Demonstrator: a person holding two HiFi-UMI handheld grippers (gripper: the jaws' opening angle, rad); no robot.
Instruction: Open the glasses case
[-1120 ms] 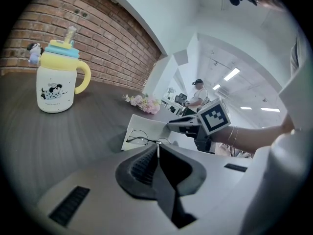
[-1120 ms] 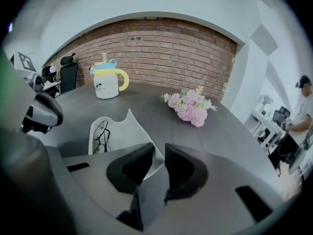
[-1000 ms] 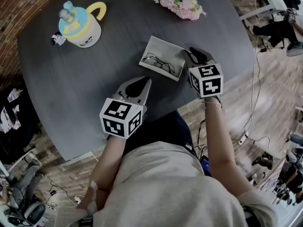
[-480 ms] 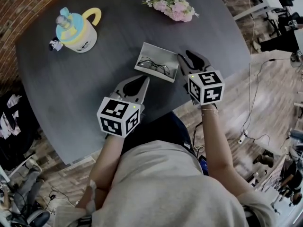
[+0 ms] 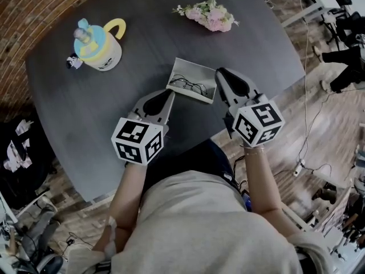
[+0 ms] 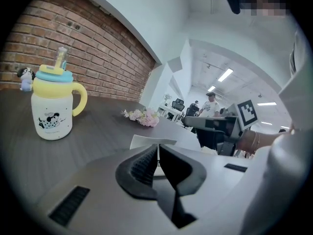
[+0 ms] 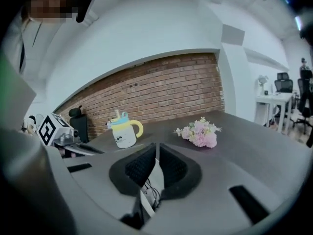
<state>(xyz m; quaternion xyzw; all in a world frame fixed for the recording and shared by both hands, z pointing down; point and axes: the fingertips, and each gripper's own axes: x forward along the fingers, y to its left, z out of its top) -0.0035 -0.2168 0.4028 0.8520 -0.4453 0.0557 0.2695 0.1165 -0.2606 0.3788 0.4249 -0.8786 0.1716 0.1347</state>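
Dark table [image 5: 85, 113] carries the glasses case [image 5: 194, 73], apparently already open, so both hang empty: left gripper [image 5: 170, 93] fingers together at its near left, right gripper [image 5: 220, 72] fingers just closed narrow at its right.

Beige shirt [image 5: 197, 227], grey left hand-held gripper [image 5: 169, 93], grey right hand-held gripper [image 5: 219, 72], black-and-white marker cubes [image 5: 138, 142]

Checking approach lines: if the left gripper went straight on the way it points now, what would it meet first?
Most likely the open glasses case: its white wall sits just beyond the closed tips of the left gripper. Depth is hard to judge.
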